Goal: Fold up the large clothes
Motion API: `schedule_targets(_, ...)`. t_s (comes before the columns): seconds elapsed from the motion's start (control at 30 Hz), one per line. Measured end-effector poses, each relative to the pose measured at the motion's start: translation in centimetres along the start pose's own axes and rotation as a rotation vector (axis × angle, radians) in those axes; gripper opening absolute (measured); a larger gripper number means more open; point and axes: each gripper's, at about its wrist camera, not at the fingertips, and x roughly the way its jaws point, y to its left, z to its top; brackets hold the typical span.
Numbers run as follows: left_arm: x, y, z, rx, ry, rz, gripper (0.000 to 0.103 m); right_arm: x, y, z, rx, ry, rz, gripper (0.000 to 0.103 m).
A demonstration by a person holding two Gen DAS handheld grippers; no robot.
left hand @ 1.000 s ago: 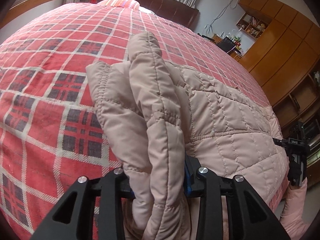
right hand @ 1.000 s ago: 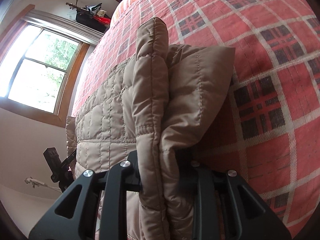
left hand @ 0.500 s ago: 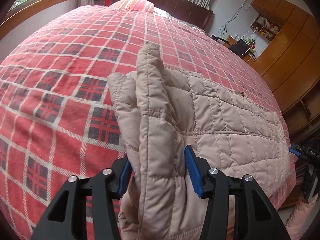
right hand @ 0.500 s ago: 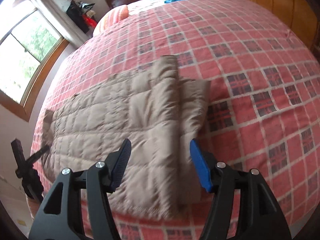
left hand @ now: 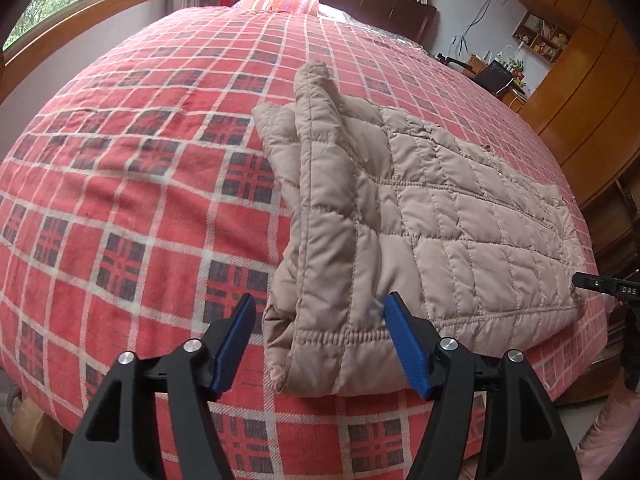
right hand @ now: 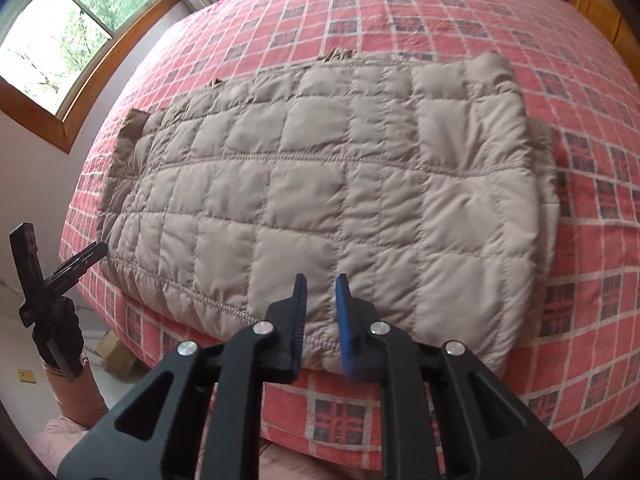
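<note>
a beige quilted jacket [right hand: 328, 200] lies folded flat on a red plaid bedspread [right hand: 580, 280], its near edge at the bed's edge. the right gripper [right hand: 321, 296] hovers over that edge, blue-padded fingers [right hand: 346, 320] nearly together with nothing between them. the left gripper [right hand: 44, 280] stands off the bed's left corner.

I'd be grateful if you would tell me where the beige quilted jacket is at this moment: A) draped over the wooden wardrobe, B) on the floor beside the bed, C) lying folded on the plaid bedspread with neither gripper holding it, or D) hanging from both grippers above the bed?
C: the quilted jacket lies flat on the plaid bedspread, the left gripper is wide open around its corner, and the right gripper holds nothing.
</note>
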Motion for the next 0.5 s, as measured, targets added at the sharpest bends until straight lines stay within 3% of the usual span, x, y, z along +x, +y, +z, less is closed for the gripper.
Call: schedule_targets(0.5, 0.5, -0.5, -2.8, -0.049, 0.004, -0.062, 0.078, 4.1, 0.0, 0.4, 0.004, 0.049, -0.075, 0.01)
